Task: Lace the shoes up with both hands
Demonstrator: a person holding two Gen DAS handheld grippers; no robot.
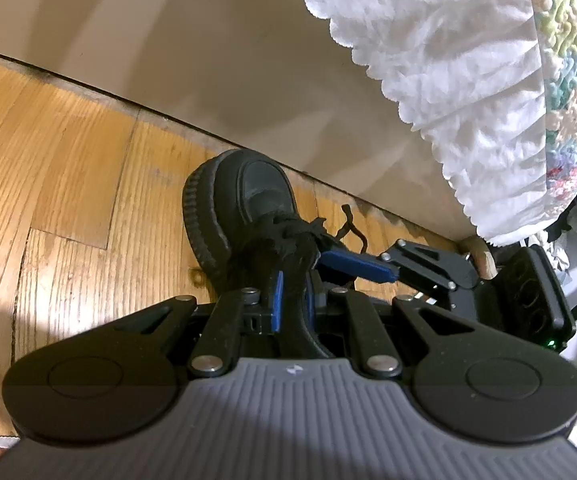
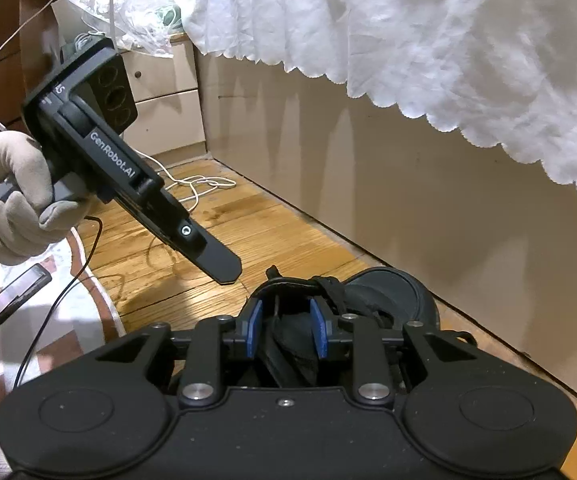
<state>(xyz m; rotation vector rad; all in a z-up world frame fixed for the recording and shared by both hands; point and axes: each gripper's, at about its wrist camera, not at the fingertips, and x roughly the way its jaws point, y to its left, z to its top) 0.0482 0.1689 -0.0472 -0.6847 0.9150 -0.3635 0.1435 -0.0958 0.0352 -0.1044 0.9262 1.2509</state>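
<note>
- Closing in on the left gripper (image 1: 293,300) first: its blue pads (image 1: 277,300) stand narrow, with dark shoe material, tongue or lace bundle, filling the gap; whether they truly pinch it I cannot tell.
- Over on the right gripper (image 2: 285,328), the blue pads (image 2: 254,328) stand partly apart, straddling the tongue and lace strands at the shoe's opening, nothing clearly clamped.
- In the left wrist view that right gripper (image 1: 342,264) pokes in from the right, tip at the knot of black laces (image 1: 304,232).
- The black shoe (image 1: 244,200) sits on the wooden floor (image 1: 68,160), toe pointing at the beige bed base (image 1: 208,40), a loose lace end (image 1: 354,224) trailing on the boards.
- In the right wrist view a gloved hand (image 2: 12,200) grips the left gripper (image 2: 228,268), angled down just beside the shoe (image 2: 392,292).
- Above, a white scalloped bed skirt (image 2: 428,40) hangs; a phone (image 2: 12,298) lies on the rug (image 2: 88,300) at left.
</note>
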